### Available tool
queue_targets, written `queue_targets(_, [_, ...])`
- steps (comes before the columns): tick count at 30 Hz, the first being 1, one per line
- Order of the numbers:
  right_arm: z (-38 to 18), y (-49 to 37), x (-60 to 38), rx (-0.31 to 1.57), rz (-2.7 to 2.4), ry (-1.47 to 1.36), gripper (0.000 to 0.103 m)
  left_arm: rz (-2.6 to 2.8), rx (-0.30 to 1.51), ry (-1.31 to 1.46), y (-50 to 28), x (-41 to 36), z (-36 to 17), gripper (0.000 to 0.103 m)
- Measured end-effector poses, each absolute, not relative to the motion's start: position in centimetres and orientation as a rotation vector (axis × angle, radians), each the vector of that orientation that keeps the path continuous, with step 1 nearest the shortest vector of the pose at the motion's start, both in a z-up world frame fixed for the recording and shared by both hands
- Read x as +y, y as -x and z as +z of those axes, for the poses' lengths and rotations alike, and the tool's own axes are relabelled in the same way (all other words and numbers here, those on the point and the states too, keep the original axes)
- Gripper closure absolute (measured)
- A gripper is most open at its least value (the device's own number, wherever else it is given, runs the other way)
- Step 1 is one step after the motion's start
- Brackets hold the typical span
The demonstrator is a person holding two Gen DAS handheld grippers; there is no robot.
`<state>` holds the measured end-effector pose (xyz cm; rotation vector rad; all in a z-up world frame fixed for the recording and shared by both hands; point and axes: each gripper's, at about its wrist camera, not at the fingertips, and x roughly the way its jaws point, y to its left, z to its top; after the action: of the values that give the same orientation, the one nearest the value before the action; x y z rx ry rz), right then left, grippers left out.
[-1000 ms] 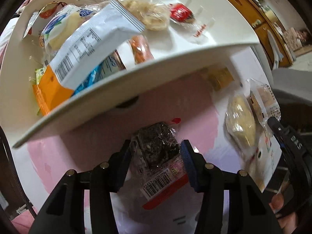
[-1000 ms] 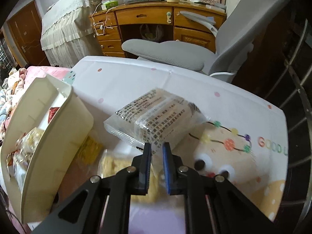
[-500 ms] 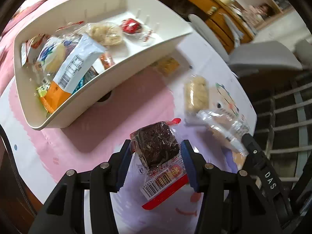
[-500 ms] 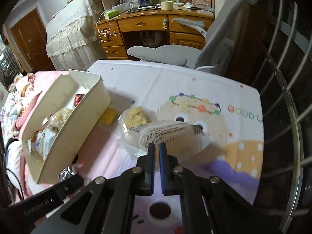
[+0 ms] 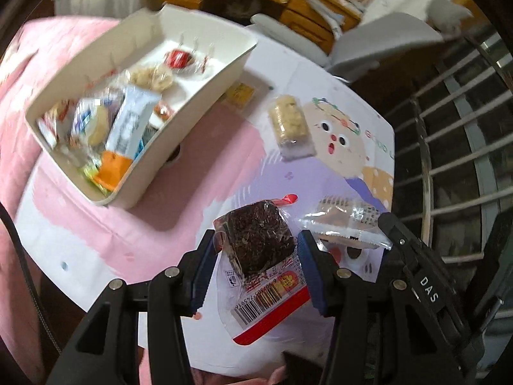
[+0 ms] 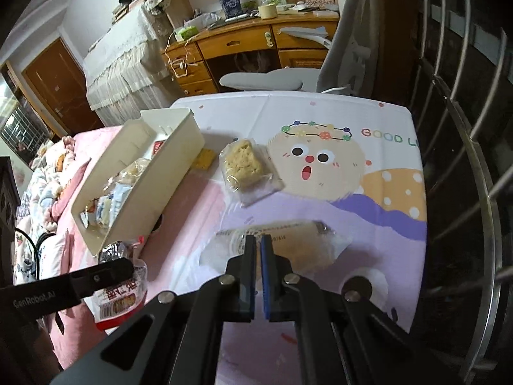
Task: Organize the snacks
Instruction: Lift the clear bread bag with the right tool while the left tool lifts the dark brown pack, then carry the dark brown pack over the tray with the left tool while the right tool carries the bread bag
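My left gripper (image 5: 256,253) is shut on a dark brownie snack (image 5: 259,240) in a clear wrapper with a red label, held above the table. My right gripper (image 6: 258,243) is shut on the edge of a clear-wrapped pale biscuit pack (image 6: 288,243), also lifted off the cloth; that same biscuit pack (image 5: 346,221) shows to the right in the left wrist view. A cream organiser tray (image 5: 205,93) holding several snacks sits at the upper left; the tray (image 6: 179,166) lies left of centre in the right wrist view.
A wrapped yellow cake (image 6: 245,162) and a small yellow packet (image 6: 203,158) lie on the cartoon tablecloth (image 6: 384,166) beside the tray. A grey chair (image 6: 288,77) and wooden desk (image 6: 243,41) stand beyond the table. Metal railings (image 6: 465,128) run along the right.
Both grippers rose and pulled back from the tray, each carrying its snack. The left view rolled and the tray shrank toward the upper left. The right jaws closed fully on the biscuit pack's edge.
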<state>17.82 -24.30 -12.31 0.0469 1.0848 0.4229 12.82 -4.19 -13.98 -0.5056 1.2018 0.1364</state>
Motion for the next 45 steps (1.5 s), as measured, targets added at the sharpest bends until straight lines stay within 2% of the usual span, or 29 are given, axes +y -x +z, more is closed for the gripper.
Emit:
queue_targets(13, [-8.9,-14.2,-23.6,0.970,0.443,-0.107,0.103,-0.025,1.128,0.372,-11.8,-1.3,-8.8,0.054])
queue_targets(23, [-12.1,-13.2,-25.0,1.152,0.173,-0.332,0.102,-0.131,1.097,0.342,-13.1,5.8,-7.4,0.053])
queue_targets(25, [-13.4,-13.0,-25.4,1.208,0.096,-0.376,0.099,-0.144,1.087,0.334,-13.5,7.3,-7.3,0.053])
queue_targets(26, [-13.9,-12.8,-25.5,1.228,0.068,-0.390,0.094,-0.151,1.084,0.334,-13.7,7.9,-7.3,0.053])
queue_targets(28, [-15.1,-12.5,-25.7,1.270,-0.002,-0.428,0.076,-0.165,1.082,0.331,-14.3,9.5,-7.2,0.053])
queue_targets(29, [-15.5,-12.3,-25.7,1.285,-0.026,-0.441,0.060,-0.169,1.082,0.327,-14.6,10.1,-7.3,0.053])
queue_targets(30, [-16.1,-12.2,-25.7,1.301,-0.053,-0.454,0.052,-0.172,1.082,0.322,-14.7,10.7,-7.3,0.053])
queue_targets(32, [-17.3,-12.0,-25.6,1.333,-0.112,-0.478,0.049,-0.184,1.085,0.307,-15.2,12.1,-7.4,0.053])
queue_targets(33, [-17.9,-11.9,-25.4,1.351,-0.146,-0.478,0.042,-0.190,1.085,0.300,-15.2,12.6,-7.4,0.053])
queue_targets(36, [-19.6,-11.8,-24.9,1.385,-0.236,-0.479,0.030,-0.207,1.082,0.275,-15.6,14.6,-7.5,0.053])
queue_targets(39, [-21.5,-11.8,-24.4,1.425,-0.301,-0.488,0.026,-0.220,1.088,0.252,-15.8,16.6,-7.7,0.053])
queue_targets(45, [-23.6,-12.0,-24.0,1.435,-0.409,-0.479,0.025,-0.223,1.115,0.241,-16.1,20.3,-8.5,0.053])
